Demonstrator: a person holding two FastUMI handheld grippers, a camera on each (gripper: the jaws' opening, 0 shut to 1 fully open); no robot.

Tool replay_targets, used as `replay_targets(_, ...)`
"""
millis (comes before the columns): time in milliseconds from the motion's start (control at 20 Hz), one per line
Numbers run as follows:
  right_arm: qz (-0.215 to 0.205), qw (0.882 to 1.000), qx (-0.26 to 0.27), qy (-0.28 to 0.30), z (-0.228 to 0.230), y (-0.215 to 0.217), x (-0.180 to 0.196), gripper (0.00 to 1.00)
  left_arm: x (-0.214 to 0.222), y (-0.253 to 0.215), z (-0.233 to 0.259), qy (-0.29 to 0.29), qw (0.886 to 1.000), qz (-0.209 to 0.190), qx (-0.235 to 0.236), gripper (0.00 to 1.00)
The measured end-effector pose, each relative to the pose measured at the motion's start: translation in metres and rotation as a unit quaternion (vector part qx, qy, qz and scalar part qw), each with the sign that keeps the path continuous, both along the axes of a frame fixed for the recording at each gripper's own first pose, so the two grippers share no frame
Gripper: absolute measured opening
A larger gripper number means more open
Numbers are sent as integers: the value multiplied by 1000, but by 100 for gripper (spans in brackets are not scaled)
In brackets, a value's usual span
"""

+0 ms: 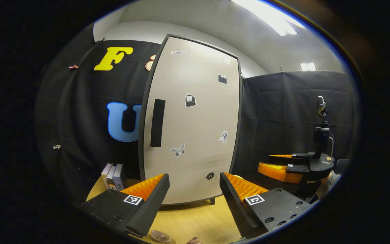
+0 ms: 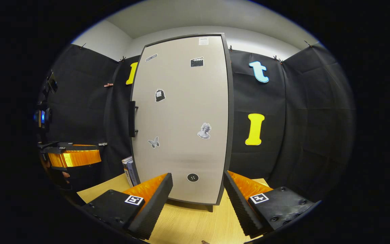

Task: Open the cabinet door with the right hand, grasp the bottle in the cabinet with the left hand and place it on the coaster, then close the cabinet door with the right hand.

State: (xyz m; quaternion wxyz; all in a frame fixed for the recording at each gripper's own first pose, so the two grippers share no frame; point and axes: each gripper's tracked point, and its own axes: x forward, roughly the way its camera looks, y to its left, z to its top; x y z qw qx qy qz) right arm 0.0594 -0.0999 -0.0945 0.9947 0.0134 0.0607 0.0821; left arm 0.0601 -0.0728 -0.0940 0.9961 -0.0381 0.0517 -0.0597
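A tall cabinet stands on the wooden table, and its beige door (image 1: pixel 195 112) (image 2: pixel 185 112) is shut, hiding the inside. Several stickers dot the door. Its black vertical handle (image 1: pixel 157 122) (image 2: pixel 132 118) sits on the door's left edge. My left gripper (image 1: pixel 195 200) is open in front of the door's lower part, holding nothing. My right gripper (image 2: pixel 197 200) is also open and empty, facing the door's bottom; in the left gripper view it shows farther off at the right (image 1: pixel 283 166). A small round disc, perhaps the coaster (image 1: pixel 161 236), lies on the table close under the left gripper.
Several books (image 1: pixel 113 176) (image 2: pixel 130 171) stand upright to the left of the cabinet. The wooden table (image 1: pixel 195 220) (image 2: pixel 185 220) runs in front of the cabinet. A camera on a stand (image 1: pixel 321 132) rises at the right. Black cloth walls the booth.
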Motion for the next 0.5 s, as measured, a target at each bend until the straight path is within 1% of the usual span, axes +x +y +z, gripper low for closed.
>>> replay_targets(500, -2, 1000, -6, 2, 0, 3, 0, 97, -2, -3, -1, 2, 1000, -5, 0, 94)
